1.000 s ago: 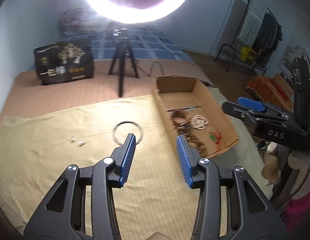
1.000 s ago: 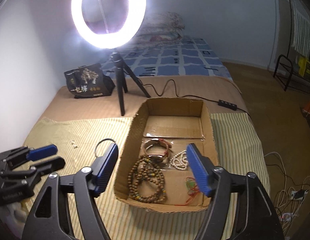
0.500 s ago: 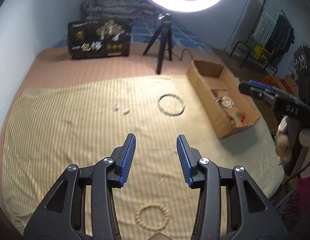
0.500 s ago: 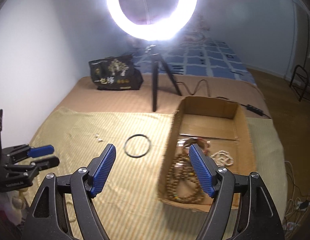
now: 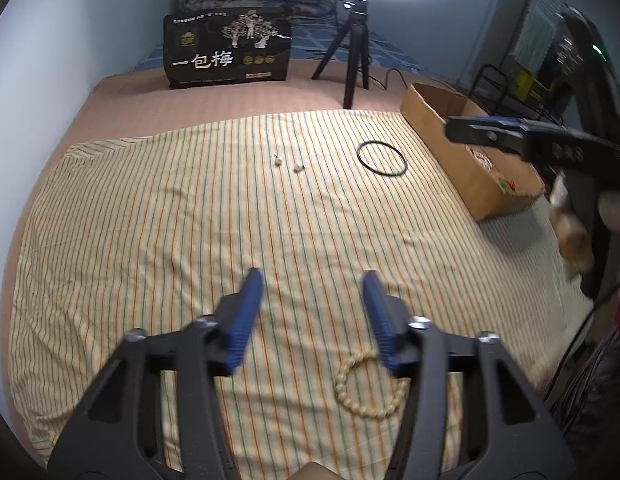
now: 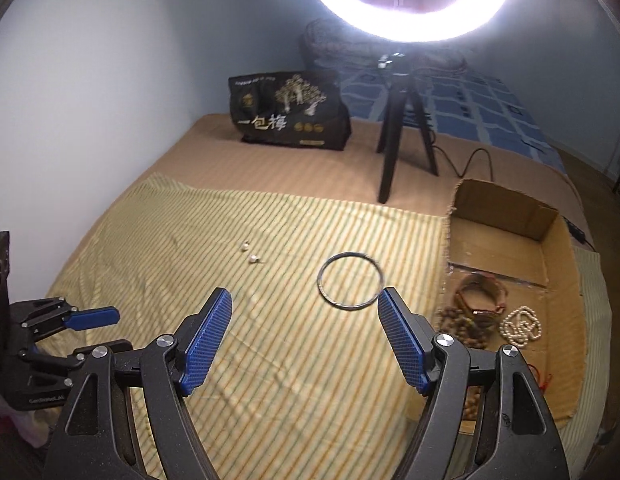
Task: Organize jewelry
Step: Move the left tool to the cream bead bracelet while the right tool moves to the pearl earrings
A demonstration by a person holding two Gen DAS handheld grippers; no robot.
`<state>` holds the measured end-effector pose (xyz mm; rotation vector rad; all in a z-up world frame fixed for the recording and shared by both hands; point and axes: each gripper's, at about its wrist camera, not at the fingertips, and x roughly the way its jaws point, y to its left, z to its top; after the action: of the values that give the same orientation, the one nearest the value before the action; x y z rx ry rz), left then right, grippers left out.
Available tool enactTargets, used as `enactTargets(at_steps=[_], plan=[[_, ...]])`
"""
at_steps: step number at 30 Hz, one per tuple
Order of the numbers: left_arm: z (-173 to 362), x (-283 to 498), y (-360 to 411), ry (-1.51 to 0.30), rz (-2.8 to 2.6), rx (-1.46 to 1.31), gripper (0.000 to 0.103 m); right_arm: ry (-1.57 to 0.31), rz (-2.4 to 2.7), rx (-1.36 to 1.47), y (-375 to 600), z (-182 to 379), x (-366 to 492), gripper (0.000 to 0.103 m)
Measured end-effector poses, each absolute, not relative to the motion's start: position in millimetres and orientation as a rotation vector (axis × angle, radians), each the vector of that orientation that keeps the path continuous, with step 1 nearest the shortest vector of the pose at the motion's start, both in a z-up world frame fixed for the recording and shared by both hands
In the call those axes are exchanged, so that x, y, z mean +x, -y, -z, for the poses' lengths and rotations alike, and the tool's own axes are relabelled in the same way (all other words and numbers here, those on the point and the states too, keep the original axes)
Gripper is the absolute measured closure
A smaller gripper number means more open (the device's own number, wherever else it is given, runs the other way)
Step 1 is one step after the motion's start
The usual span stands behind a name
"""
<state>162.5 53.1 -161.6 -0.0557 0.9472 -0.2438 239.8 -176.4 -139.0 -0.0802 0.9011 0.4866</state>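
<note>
Both grippers hold nothing: the left gripper [image 5: 313, 280] is opening above the cloth [image 5: 150, 220] near a bead bracelet [image 5: 365, 390]; the right gripper [image 6: 306, 300] stands wide before the ring [image 6: 349, 280].

Ring light [image 6: 405, 0] glares overhead; fisheye edges dark, slight blur.

The black glossy bag with gold tree artwork [image 5: 227, 53], standing at the far side of the bed, carries large white Chinese characters "一包梅"; they read the same in the right wrist view [image 6: 290, 111]. Its smaller gold print is too small to read.
</note>
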Motion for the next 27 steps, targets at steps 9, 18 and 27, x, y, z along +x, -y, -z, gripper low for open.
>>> enactTargets(at_steps=[9, 18, 27], plan=[[196.3, 139.0, -47.4, -1.061, 0.295, -0.056, 0.037, -0.950, -0.484, -0.116, 164.4, 161.6, 243.4, 0.028], [223.8, 140.8, -31.2, -1.160, 0.305, 0.032, 0.054, -0.967, -0.509, -0.151, 144.9, 177.1, 245.9, 0.028], [232.7, 149.5, -28.7, -1.177, 0.303, 0.036, 0.064, -0.970, -0.538, -0.192, 119.5, 191.5, 257.2, 0.028]])
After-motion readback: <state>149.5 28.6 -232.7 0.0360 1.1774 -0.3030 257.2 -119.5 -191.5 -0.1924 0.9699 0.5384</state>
